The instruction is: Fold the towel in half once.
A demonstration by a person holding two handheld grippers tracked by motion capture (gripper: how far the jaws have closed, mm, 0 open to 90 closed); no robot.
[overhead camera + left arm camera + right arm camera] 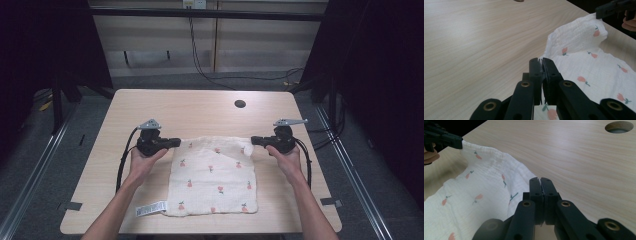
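Tools grip the cloth: left tool is clamped on its far left corner, right tool on its far right corner. Both corners are raised, while the near edge lies on the wooden surface.

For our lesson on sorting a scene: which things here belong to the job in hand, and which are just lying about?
In the job:
- white cloth with red flowers, far corners pinched
- left hand-held gripper, shut on one corner
- right hand-held gripper, shut on the other

Just there:
- table
- round hole in the table
- cables on the floor
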